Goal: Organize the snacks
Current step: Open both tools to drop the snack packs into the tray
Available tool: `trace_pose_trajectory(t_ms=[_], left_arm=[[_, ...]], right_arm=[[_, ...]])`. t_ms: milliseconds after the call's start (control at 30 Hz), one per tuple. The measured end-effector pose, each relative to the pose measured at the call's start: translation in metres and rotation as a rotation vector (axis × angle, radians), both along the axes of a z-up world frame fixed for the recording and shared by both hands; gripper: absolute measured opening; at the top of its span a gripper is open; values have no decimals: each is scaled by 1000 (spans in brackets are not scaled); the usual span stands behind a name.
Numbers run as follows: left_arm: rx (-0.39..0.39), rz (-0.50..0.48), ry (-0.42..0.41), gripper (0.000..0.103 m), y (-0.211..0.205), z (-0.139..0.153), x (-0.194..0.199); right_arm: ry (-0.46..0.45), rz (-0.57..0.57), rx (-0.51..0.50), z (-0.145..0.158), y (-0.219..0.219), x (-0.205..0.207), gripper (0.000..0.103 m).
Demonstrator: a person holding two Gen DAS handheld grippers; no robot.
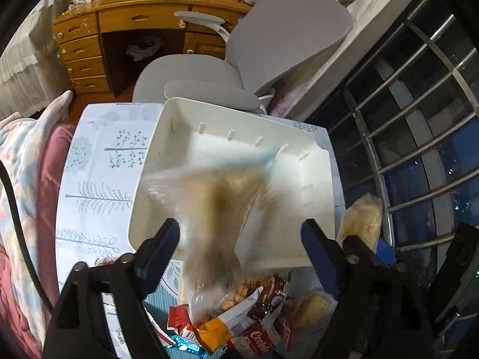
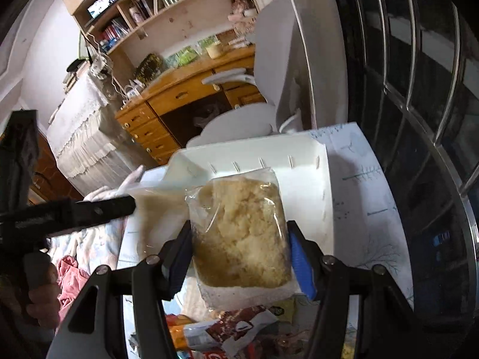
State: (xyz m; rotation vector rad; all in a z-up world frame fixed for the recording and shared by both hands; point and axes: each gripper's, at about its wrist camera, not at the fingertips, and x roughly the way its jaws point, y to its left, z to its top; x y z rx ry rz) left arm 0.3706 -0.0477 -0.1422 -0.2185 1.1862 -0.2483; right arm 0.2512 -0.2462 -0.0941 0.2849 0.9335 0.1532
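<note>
At far left, on the tabletop (image 1: 98, 179): white bin (image 1: 146, 179), mouth up, floor mostly bare.

Above its near edge: left gripper (image 1: 241, 239), fingers spread wide and pressing on nothing. Between them a smeared bag (image 1: 215, 209), loose; long axis apparently running from the near rim in toward the bin floor, but too blurred to be sure which end leads. Best kept clear of it, with the fingers wide and up off the rim.

Below, just short of the bin: snack pile (image 1: 239, 323), not yet sorted.

To the right: right gripper (image 2: 239, 254), fingers clamped across the short width of a clear cake bag (image 2: 245, 233), held in the air over the bin's near part. Long axis along the fingers' line, clear flap end pointing at the bin's far wall, crumbly block filling the rest. Likely best carried further in, lowered flat with that axis parallel to a side wall, beside rather than on the smeared bag, then let go close to the floor so the crumbly cake stays whole.
</note>
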Motion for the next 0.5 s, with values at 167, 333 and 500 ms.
trace_pose_trajectory(t_ms=[167,333,500], left_arm=[[87,57,-16,83,-2,6,-1],[99,76,-27,83,3,12,-15],[169,71,-56,83,9,20,-35]], right_arm=[[-9,-12,19,-3,-13,2,87],[-3,-40,45,-4,-23,-1,89],[12,-49,48,-5,-20,-8,89]])
